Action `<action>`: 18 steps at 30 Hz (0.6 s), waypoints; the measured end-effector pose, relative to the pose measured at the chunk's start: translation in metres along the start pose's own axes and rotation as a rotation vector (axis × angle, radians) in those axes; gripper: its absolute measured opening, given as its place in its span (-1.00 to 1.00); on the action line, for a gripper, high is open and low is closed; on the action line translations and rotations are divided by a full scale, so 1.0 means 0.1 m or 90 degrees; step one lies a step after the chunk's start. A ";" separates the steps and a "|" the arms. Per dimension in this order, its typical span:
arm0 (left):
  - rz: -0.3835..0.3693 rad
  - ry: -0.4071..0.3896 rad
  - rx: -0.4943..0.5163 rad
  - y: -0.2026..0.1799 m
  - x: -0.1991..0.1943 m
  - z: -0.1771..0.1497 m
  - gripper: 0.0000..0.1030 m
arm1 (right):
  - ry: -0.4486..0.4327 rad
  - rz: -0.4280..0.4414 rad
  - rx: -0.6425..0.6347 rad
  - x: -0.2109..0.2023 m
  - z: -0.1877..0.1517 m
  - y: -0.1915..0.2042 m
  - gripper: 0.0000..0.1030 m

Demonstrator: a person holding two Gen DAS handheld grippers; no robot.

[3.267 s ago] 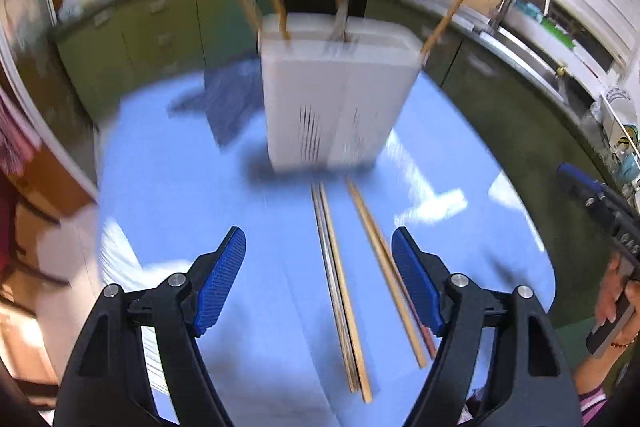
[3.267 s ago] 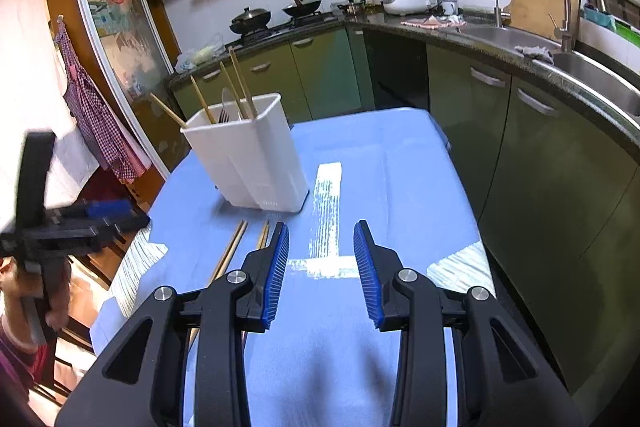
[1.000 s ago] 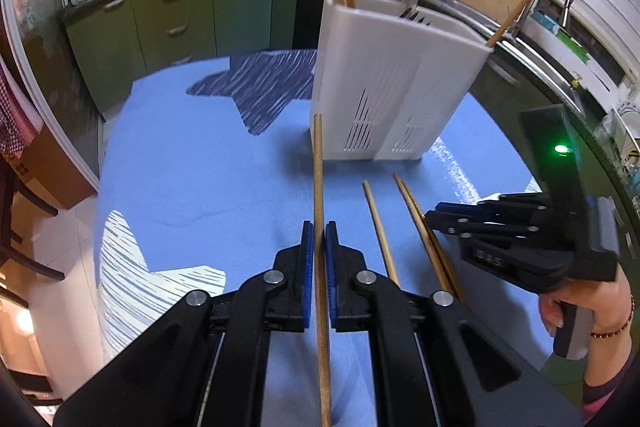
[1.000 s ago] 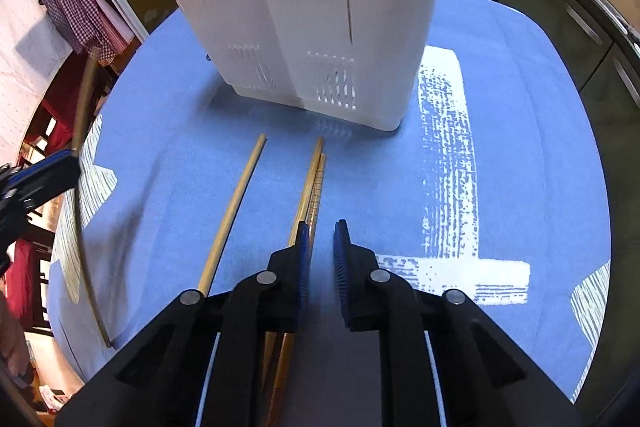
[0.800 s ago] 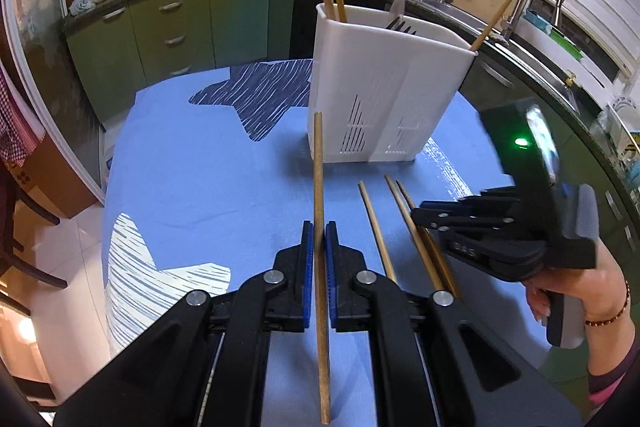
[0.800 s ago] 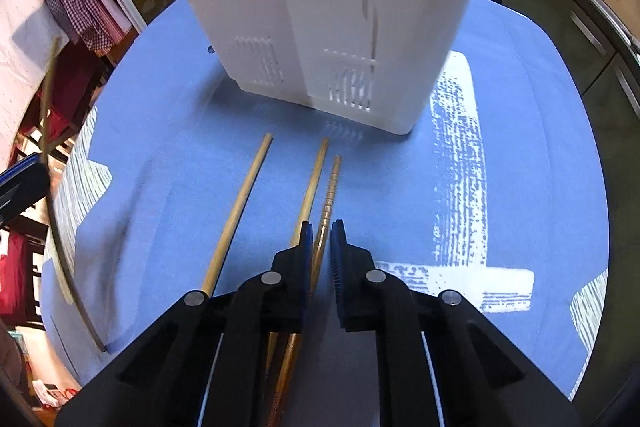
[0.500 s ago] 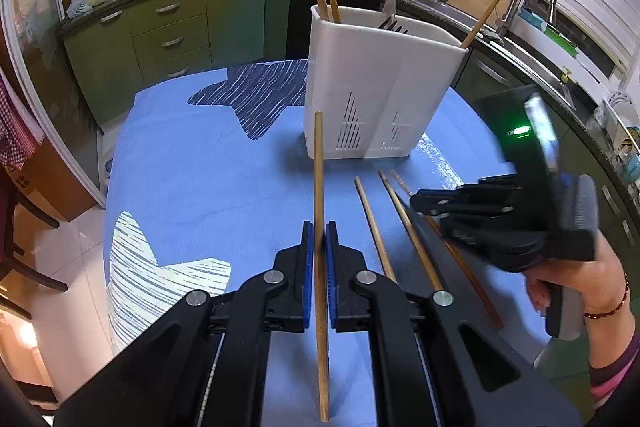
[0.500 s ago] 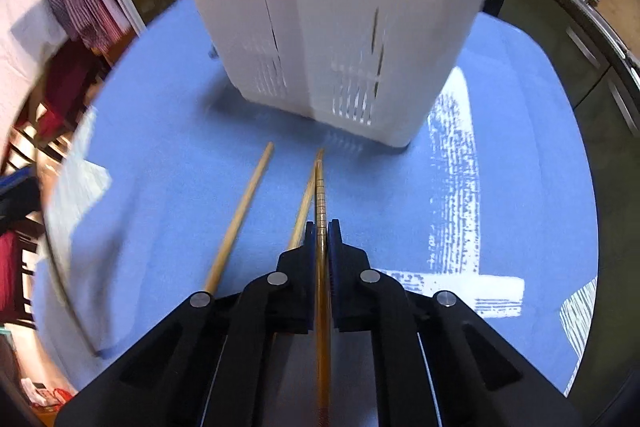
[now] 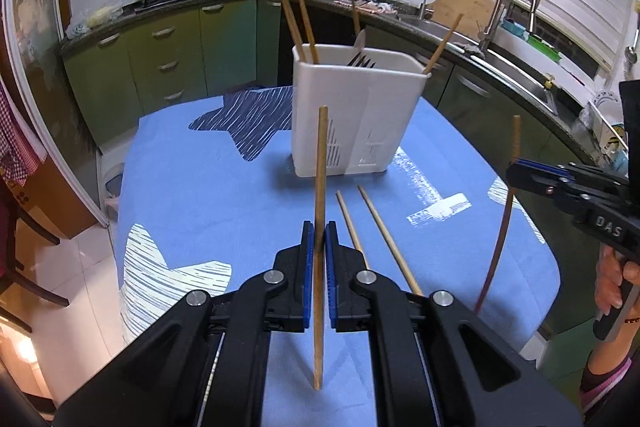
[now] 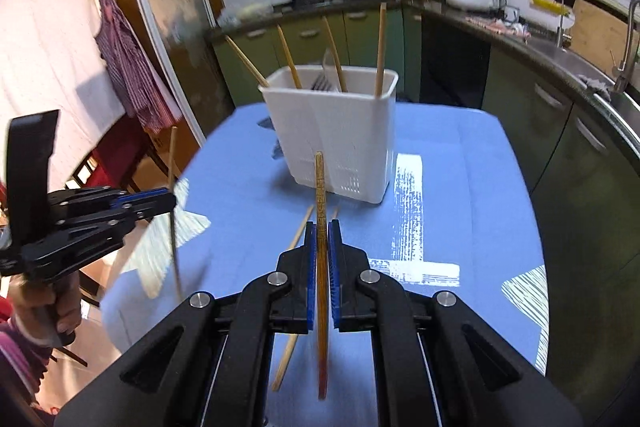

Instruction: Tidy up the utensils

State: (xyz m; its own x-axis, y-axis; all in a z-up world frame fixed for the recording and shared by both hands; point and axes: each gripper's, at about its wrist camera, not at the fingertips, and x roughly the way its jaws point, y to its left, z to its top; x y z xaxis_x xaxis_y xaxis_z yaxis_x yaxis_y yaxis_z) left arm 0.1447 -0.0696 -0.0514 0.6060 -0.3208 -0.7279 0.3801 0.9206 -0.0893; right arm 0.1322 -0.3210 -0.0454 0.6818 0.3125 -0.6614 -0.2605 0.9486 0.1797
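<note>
**A:** so where's everything sitting? The left gripper [image 9: 316, 247] has its jaws clenched on a plain wooden chopstick [image 9: 320, 187], which stands nearly upright above the blue tablecloth [image 9: 200, 187]

**B:** yep, and the right gripper [image 10: 322, 259] is clamped on a darker patterned chopstick [image 10: 320, 195], also lifted clear of the cloth. From the left wrist view it shows at the right edge, with a hand [image 9: 612, 287] around the handle

**A:** two more chopsticks [image 9: 376, 227] lie on the cloth side by side, just in front of the white utensil holder [image 9: 356, 119]

**B:** the holder stands upright near the middle of the table, with several chopsticks and a fork [image 10: 324, 81] poking out of the top. Can't tell which compartment each is in

**A:** behind it all are green kitchen cabinets [image 9: 168, 55] and a sink faucet [image 9: 500, 7]
</note>
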 end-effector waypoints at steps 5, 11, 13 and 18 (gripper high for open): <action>0.000 -0.010 0.009 -0.04 -0.13 0.01 -0.89 | -0.015 0.004 -0.002 -0.21 -0.05 -0.01 -0.87; 0.002 -0.019 0.019 -0.09 -0.22 0.03 -0.89 | -0.028 0.012 -0.003 -0.23 -0.01 0.03 -0.87; 0.000 -0.022 0.020 -0.10 -0.23 0.05 -0.89 | -0.034 0.013 -0.008 -0.26 0.02 0.06 -0.87; -0.009 -0.034 0.027 -0.13 -0.29 0.17 -0.89 | -0.058 0.017 -0.021 -0.40 0.20 0.13 -0.87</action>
State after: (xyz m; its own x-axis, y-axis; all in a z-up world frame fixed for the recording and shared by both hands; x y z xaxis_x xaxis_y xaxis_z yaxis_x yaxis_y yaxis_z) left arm 0.1340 -0.0761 -0.0172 0.6360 -0.3458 -0.6898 0.4178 0.9059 -0.0690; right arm 0.1157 -0.3204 -0.0020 0.7337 0.3427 -0.5868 -0.3009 0.9381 0.1717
